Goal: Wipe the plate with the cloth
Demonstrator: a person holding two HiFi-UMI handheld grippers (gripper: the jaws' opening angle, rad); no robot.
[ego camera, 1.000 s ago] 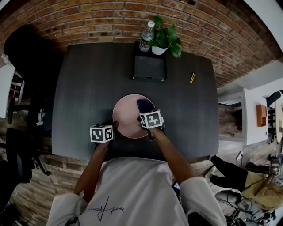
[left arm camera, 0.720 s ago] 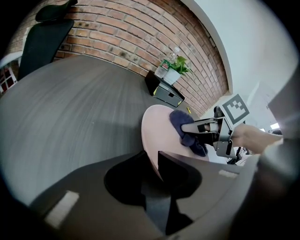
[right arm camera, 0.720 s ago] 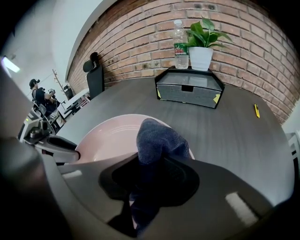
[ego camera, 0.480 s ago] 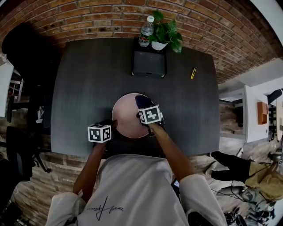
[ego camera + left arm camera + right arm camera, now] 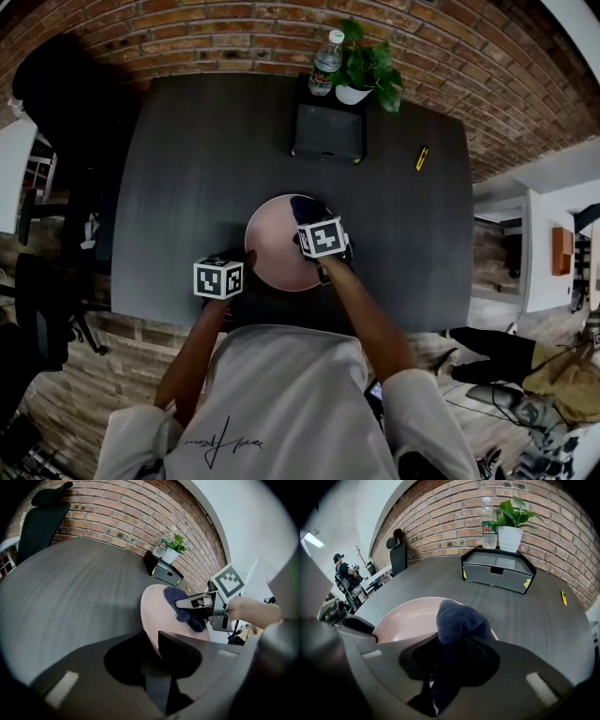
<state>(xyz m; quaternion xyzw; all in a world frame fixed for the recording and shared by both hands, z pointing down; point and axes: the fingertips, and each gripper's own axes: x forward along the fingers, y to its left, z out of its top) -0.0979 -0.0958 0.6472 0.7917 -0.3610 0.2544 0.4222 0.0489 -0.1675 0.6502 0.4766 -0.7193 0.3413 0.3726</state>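
A pink plate (image 5: pixel 277 248) lies on the dark table (image 5: pixel 187 169) close to the front edge. My left gripper (image 5: pixel 242 263) has its jaws closed on the plate's near-left rim (image 5: pixel 152 620). My right gripper (image 5: pixel 312 223) is shut on a dark blue cloth (image 5: pixel 308 211), which rests on the plate's far right part. In the right gripper view the cloth (image 5: pixel 457 616) bunches up between the jaws over the plate (image 5: pixel 405 618). The left gripper view shows the right gripper (image 5: pixel 202 605) pressing the cloth (image 5: pixel 180 603) onto the plate.
A black drawer box (image 5: pixel 328 133) stands at the table's far side, with a water bottle (image 5: pixel 327 51) and a potted plant (image 5: pixel 367 70) behind it. A yellow pen (image 5: pixel 422 157) lies at the far right. A black office chair (image 5: pixel 56 94) is at the left.
The right gripper and cloth have crept slightly toward the plate's far side. The left gripper has kept its hold on the rim.
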